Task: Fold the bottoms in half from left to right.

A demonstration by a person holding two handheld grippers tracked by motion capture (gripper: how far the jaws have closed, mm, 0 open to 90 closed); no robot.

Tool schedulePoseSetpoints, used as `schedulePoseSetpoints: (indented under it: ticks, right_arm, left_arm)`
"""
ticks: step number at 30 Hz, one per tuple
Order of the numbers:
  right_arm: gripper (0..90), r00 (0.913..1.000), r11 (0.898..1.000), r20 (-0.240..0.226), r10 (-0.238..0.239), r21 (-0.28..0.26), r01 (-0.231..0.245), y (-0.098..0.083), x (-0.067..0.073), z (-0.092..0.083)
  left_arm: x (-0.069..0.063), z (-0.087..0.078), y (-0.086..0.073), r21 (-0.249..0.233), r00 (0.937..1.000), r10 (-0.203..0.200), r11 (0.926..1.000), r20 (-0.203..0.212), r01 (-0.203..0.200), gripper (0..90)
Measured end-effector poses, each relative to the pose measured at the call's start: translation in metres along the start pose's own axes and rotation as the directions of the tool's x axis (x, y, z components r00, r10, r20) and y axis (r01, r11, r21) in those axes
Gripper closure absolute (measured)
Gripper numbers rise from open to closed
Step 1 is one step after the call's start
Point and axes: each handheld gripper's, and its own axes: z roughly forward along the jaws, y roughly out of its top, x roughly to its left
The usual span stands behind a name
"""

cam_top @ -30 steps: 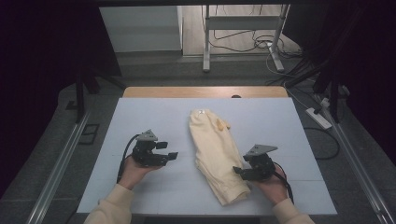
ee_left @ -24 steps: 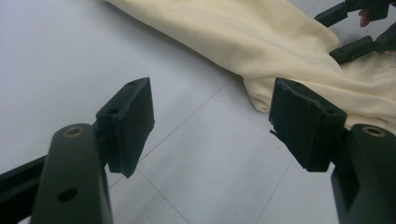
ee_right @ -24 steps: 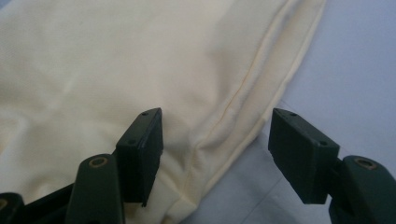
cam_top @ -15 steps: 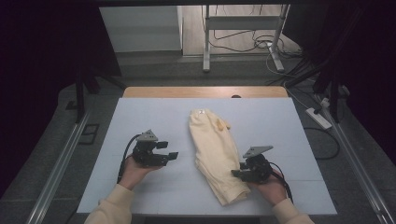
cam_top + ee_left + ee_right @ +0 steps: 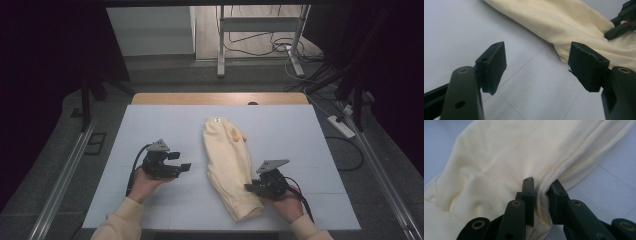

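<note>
A pale yellow garment (image 5: 227, 160) lies folded lengthwise on the white table (image 5: 300, 130), with a small tag at its far end. My right gripper (image 5: 248, 188) is at the garment's right edge, close to its ribbed near end. Its jaws have just been closing, and in the right gripper view they pinch a bunched fold of the garment (image 5: 499, 162) between the right gripper's (image 5: 541, 187) pads. My left gripper (image 5: 182, 161) is held left of the garment, apart from it. In the left gripper view the left gripper (image 5: 537, 65) stands open over bare table, with the garment (image 5: 564, 22) beyond.
The table's wooden far edge (image 5: 220, 98) shows beyond the white surface. On the floor behind stand a metal frame (image 5: 220, 45), loose cables (image 5: 280, 47) and a power strip (image 5: 341, 126) at the right. Rails (image 5: 60, 185) run along both sides of the table.
The right gripper's jaws have drawn together on the garment's right edge, and it has shifted slightly toward the cloth. The left gripper and the garment's far part have stayed put.
</note>
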Motion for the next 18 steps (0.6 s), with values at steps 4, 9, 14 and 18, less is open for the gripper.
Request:
schedulePoseSetpoints:
  ticks: [4, 9, 14, 18]
  right_arm:
    - [77.3, 0.9995, 1.000, -0.031, -0.005, -0.009, 0.004, 0.002, 0.008, 0.002]
    - [78.5, 0.9977, 0.999, -0.063, -0.026, -0.022, 0.024, 0.005, 0.021, 0.007]
    - [79.9, 0.9962, 0.999, -0.070, -0.051, -0.021, 0.050, 0.008, 0.029, 0.010]
    - [79.8, 0.9972, 0.999, -0.056, -0.049, -0.005, 0.049, 0.008, 0.023, 0.006]
  left_arm:
    - [0.000, 0.000, 0.000, 0.001, 1.0000, 0.001, 1.0000, 0.000, -0.001, 30.1]
    - [0.000, 0.000, 0.000, -0.002, 1.0000, -0.004, 1.0000, 0.001, 0.004, 30.1]
    - [0.000, 0.000, 0.000, -0.001, 1.0000, -0.002, 1.0000, 0.001, 0.002, 30.2]
    - [0.000, -0.001, 0.000, -0.003, 1.0000, -0.001, 1.0000, 0.001, 0.001, 30.2]
